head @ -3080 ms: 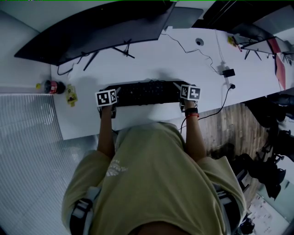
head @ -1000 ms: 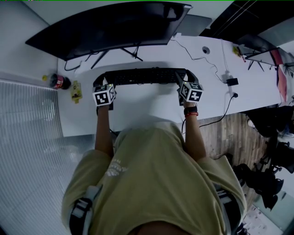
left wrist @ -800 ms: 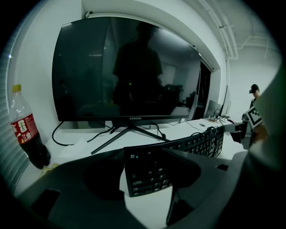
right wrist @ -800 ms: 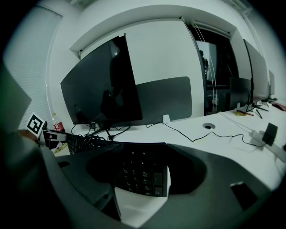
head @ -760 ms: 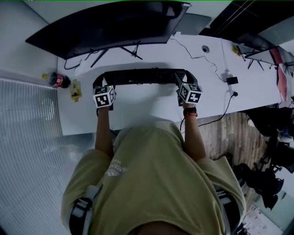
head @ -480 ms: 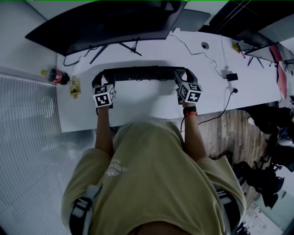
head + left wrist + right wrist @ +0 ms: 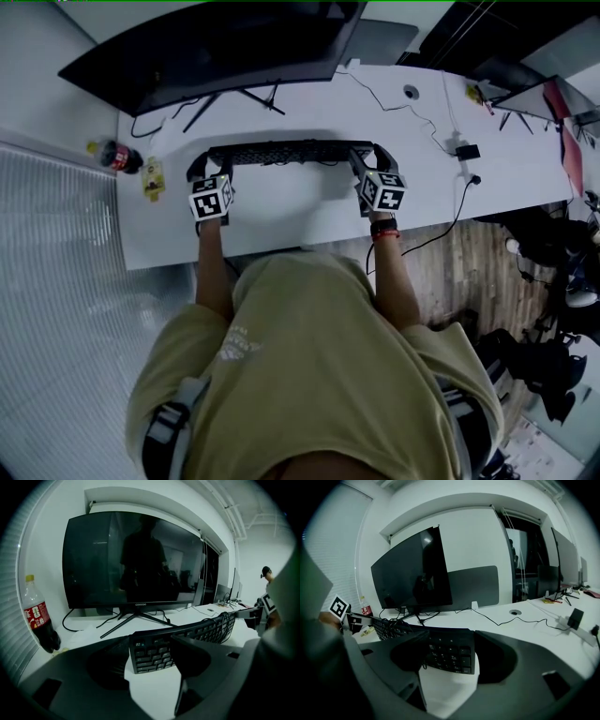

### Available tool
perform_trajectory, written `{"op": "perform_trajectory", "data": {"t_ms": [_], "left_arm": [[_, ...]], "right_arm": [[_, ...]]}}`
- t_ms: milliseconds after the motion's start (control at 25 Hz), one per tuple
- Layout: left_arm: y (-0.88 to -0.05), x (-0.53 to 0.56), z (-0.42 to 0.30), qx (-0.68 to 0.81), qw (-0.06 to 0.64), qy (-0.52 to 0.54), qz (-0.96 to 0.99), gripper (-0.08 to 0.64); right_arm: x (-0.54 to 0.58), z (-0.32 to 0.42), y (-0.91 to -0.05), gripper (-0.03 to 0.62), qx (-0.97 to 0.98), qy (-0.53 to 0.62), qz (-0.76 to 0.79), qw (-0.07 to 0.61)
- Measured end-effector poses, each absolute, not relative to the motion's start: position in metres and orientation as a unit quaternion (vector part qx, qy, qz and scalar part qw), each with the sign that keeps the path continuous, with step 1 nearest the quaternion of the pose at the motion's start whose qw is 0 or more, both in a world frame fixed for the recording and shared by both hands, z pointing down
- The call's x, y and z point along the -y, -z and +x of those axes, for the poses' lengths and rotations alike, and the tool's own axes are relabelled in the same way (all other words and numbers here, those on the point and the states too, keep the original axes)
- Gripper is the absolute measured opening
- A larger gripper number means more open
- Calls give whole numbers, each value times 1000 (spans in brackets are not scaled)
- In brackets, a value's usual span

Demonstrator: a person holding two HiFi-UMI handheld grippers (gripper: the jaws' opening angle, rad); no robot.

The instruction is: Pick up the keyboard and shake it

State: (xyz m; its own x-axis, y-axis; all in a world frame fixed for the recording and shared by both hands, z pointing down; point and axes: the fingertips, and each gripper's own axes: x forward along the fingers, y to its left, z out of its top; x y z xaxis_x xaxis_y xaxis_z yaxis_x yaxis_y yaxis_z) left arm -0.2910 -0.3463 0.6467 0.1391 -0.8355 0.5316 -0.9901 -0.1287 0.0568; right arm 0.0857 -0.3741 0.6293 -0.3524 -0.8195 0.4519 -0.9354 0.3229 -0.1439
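Nearest to you, your forearms reached out over the front edge of the white desk [image 7: 281, 225]. Your left gripper [image 7: 198, 170] was clenched on the left end of the black keyboard [image 7: 281, 152], and your right gripper [image 7: 363, 159] was clamped on its right end; each gripper view showed the keys wedged between that gripper's jaws. The keyboard hung crosswise between them, apparently lifted clear of the desk, with bare white top showing under its ends and a shadow below it. Beyond it stood the legs of the curved monitor [image 7: 206, 47], with a cola bottle [image 7: 111, 156] off to the left and a thin cable [image 7: 422, 117] trailing away on the right.

The pick-up looked done, so the shaking was the step in hand. That called for short strokes with both hands moving together, grips tight, and the keyboard clear of the monitor's stand.
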Motion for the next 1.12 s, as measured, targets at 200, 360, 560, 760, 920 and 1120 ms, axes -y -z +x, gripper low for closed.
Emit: {"op": "perform_trajectory", "data": {"t_ms": [200,360,560,760,920,1120], "left_arm": [[-649,327,-288,634,202,-195,720,278],[-650,309,-288,642,199,-198,714,278],[-650,285,-280,640,200,-206,712,278],[-657,266,-278,641,198,-214,710,278],[-664,254,-277,643,196,-218,708,278],[-673,241,-275,640,200,-224,707,278]], "right_arm": [[357,90,-629,305,803,-191,545,146],[343,90,-630,307,805,-191,542,149],[321,95,-636,307,803,-195,541,159],[301,96,-644,307,801,-199,540,163],[290,98,-651,307,799,-203,540,168],[277,98,-660,307,795,-213,538,180]]}}
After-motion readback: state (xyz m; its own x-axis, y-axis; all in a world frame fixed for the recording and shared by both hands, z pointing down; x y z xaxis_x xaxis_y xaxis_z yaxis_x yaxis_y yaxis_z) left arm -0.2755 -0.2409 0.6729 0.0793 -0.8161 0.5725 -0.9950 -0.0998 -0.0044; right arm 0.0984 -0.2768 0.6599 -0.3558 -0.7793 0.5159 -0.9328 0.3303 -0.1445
